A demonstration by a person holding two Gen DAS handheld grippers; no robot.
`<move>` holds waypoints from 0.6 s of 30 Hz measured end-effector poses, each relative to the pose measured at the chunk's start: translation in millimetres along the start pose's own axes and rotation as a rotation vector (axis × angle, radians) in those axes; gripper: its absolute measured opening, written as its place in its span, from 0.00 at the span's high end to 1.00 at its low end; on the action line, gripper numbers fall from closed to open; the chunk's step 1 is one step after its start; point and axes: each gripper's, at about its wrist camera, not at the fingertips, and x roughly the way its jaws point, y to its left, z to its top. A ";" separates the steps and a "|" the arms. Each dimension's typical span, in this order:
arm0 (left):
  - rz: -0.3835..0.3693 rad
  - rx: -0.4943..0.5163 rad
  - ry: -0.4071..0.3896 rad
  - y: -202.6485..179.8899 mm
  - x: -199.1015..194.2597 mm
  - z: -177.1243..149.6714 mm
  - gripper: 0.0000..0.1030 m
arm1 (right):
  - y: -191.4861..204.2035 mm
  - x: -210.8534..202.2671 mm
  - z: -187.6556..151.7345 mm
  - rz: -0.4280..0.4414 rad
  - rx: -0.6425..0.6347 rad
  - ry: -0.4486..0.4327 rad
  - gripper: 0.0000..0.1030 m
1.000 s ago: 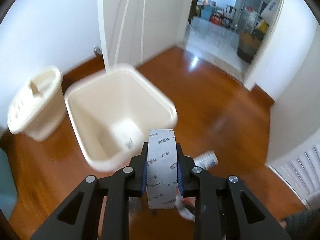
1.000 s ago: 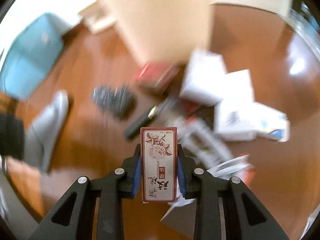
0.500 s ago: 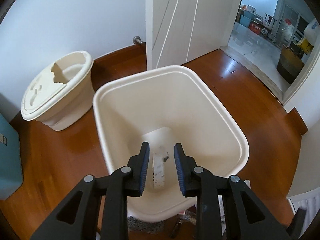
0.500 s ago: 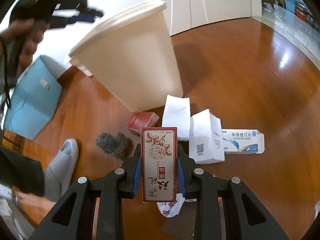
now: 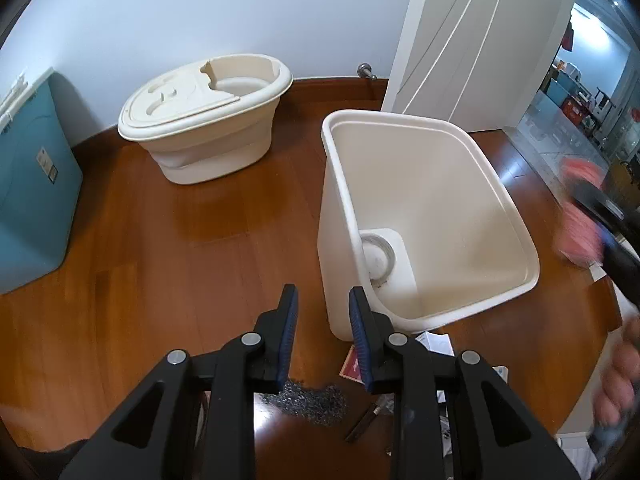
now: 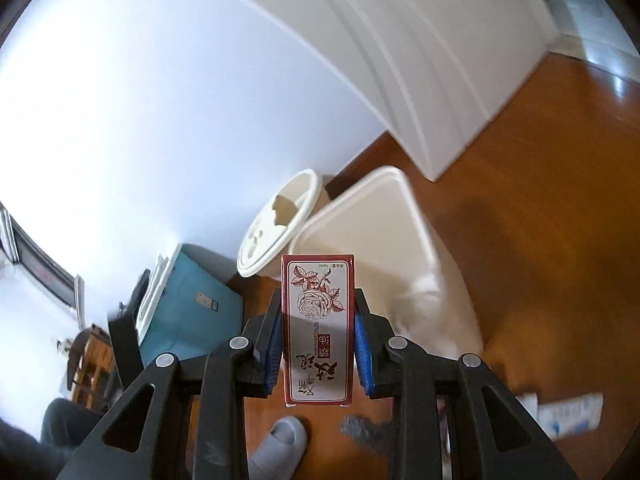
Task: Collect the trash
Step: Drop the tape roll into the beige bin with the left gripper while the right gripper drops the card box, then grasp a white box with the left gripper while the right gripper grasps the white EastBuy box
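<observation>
Trash collection is judged to be under way, with much left to do. One item, a roll of tape [image 5: 378, 258], is seen lying on the bottom of the cream waste bin [image 5: 424, 128], which stands on the wooden floor [image 5: 200, 248] to the right of a lidded cream tub [image 5: 208, 128]. The left gripper [image 5: 320, 334] is held above the floor just left of the bin's near corner, its blue-padded jaws spread a little with nothing between them. The right gripper [image 6: 318, 338] is pinching a red and white rose-printed carton [image 6: 318, 328] upright between its pads, raised over the floor with the bin's open mouth beyond it; the carton is not yet in the bin. On the floor at the bin's near side more litter is left: a grey steel-wool pad [image 5: 308, 398], a small red box [image 5: 354, 366], a white box [image 5: 436, 342] and a dark stick-like thing [image 5: 364, 424]. A white and blue medicine carton [image 6: 568, 414] is also seen lying near the right edge of the right wrist view.

Much of the litter is hidden behind the left gripper's black arms, so its full count cannot be told. At the right edge of the left wrist view a blurred pinkish shape and a hand [image 5: 616, 384] are cut off and hard to make out. A grey slipper toe [image 6: 282, 440] is partly hidden below the held carton.
</observation>
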 end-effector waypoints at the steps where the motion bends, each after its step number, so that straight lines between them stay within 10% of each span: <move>1: 0.001 0.006 -0.013 1.1 -2.6 -1.4 0.76 | 2.7 16.1 7.0 -0.026 -0.014 0.012 0.70; 13: 0.051 -0.058 0.098 24.5 22.8 -58.4 0.76 | -6.6 136.0 -1.2 -0.223 -0.050 0.269 0.67; 18: 0.070 -0.101 0.242 38.2 55.9 -95.8 0.76 | -2.2 126.0 -2.2 -0.208 -0.086 0.253 0.31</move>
